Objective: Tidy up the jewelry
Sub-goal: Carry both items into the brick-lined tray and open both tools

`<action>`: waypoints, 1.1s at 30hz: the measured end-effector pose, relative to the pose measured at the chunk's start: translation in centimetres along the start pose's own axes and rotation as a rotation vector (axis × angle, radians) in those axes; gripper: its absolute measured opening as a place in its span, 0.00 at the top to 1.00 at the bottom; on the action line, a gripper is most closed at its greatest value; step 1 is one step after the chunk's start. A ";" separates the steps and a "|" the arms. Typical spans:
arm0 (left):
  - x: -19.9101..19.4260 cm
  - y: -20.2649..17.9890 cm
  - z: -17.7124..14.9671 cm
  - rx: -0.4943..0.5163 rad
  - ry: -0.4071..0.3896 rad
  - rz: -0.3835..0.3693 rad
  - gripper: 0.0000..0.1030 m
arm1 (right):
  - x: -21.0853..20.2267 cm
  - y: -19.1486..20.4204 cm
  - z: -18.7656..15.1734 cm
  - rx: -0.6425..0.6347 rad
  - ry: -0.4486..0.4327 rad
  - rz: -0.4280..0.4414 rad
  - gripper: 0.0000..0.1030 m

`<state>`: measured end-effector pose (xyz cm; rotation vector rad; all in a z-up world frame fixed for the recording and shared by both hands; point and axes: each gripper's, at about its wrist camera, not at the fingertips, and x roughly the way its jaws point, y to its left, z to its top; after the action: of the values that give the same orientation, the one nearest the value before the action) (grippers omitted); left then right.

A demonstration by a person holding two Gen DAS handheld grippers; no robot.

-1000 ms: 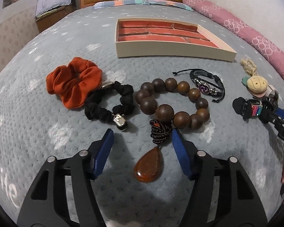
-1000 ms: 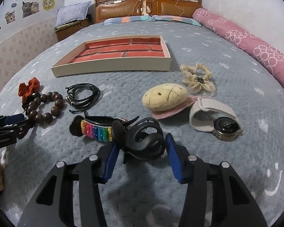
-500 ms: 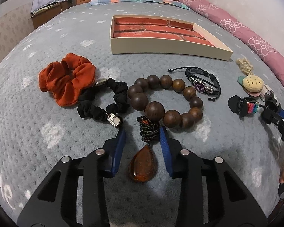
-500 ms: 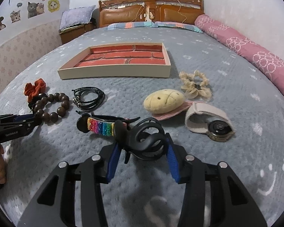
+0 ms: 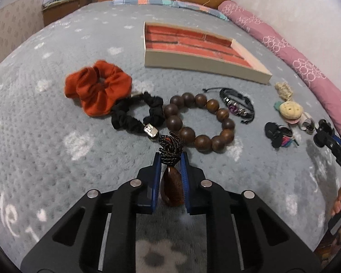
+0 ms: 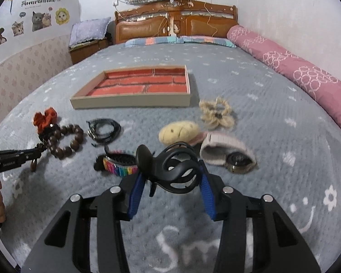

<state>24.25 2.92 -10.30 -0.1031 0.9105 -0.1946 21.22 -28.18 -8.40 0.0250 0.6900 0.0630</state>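
1. Left tongs [image 5: 170, 161]: blue pads clenched on the amber teardrop pendant [image 5: 172, 187], with its black braided cord [image 5: 169, 146] bunched at the fingertips.
2. Right tongs [image 6: 170, 182]: clamped on the black hair claw clip [image 6: 170, 167], which looks lifted just off the bed [image 6: 272, 122].
3. Just past the left tongs: wooden bead bracelet [image 5: 199, 121], cord touching its near beads. Left of it the black scrunchie [image 5: 136, 116], then the orange scrunchie [image 5: 97, 87], each touching the next.
4. Right of the beads: black leather bracelet [image 5: 237, 104].
5. Next to the claw clip: rainbow hair clip [image 6: 119, 162] on the left, watch with beige strap [image 6: 227, 151] on the right, yellow plush clip [image 6: 178, 130] behind.
6. Beige crochet flower scrunchie [image 6: 217, 112] lies further out.
7. Tray with brick-pattern lining [image 6: 131, 101] sits beyond everything, nothing in it.
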 end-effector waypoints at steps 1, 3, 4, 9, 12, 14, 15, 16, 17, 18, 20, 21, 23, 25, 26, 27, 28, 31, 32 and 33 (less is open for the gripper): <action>-0.4 0.0 0.1 0.000 -0.007 -0.006 0.85 | -0.1 0.0 0.3 0.000 -0.005 0.004 0.56; -1.2 -0.2 0.6 0.000 -0.021 -0.019 0.85 | -0.1 0.0 1.0 0.006 -0.015 0.016 0.56; -1.5 -0.3 1.1 -0.002 -0.026 -0.027 0.85 | 0.0 -0.1 1.4 0.010 -0.018 0.023 0.56; -1.6 -0.7 4.6 -0.026 -0.043 -0.063 0.85 | 1.2 0.1 4.2 0.004 -0.033 0.032 0.56; -0.8 -1.2 7.4 -0.029 -0.058 -0.068 0.85 | 2.8 0.2 6.8 0.002 -0.036 0.040 0.56; 0.1 -1.8 9.6 -0.018 -0.067 -0.050 0.85 | 3.9 0.1 8.5 0.008 -0.037 0.048 0.56; 0.5 -2.0 10.6 -0.014 -0.071 -0.038 0.85 | 4.6 0.1 9.5 0.013 -0.035 0.052 0.56; 0.9 -2.2 11.7 -0.013 -0.076 -0.028 0.85 | 5.1 0.1 10.2 0.016 -0.035 0.054 0.56; 1.4 -2.5 12.9 -0.012 -0.082 -0.019 0.85 | 5.9 0.1 11.3 0.019 -0.036 0.059 0.56; 1.9 -2.7 14.1 -0.009 -0.088 -0.008 0.85 | 6.6 0.2 12.3 0.019 -0.036 0.061 0.56; 2.8 -3.2 16.2 -0.002 -0.096 0.015 0.85 | 7.9 0.4 13.9 0.014 -0.038 0.062 0.56; 3.5 -3.4 17.5 0.000 -0.095 0.029 0.85 | 8.6 0.5 14.7 0.014 -0.037 0.064 0.56; 4.8 -3.7 19.5 0.007 -0.091 0.045 0.85 | 10.5 0.4 16.7 0.024 -0.030 0.077 0.56; 6.3 -3.8 21.5 0.012 -0.090 0.071 0.85 | 12.7 0.5 18.5 0.041 -0.019 0.091 0.56; 7.1 -3.8 22.3 0.011 -0.090 0.082 0.85 | 13.8 0.5 19.2 0.043 -0.008 0.096 0.56; 8.2 -3.6 23.4 0.006 -0.087 0.097 0.85 | 15.5 0.7 20.2 0.042 0.008 0.096 0.56; 9.0 -3.4 24.1 0.001 -0.082 0.105 0.85 | 16.8 0.9 20.8 0.039 0.023 0.093 0.56; 12.3 -3.1 26.7 0.030 -0.051 0.160 0.85 | 21.0 1.7 22.5 0.005 0.066 0.068 0.56; 13.3 -3.1 27.6 0.039 -0.049 0.179 0.85 | 22.2 1.8 22.9 0.004 0.082 0.064 0.56; 14.0 -2.9 28.2 0.038 -0.044 0.180 0.85 | 23.2 1.7 23.1 0.021 0.093 0.072 0.56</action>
<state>54.58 -2.67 -3.42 0.0106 0.8672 -0.0420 53.72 -25.03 -5.26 0.0673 0.7830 0.1263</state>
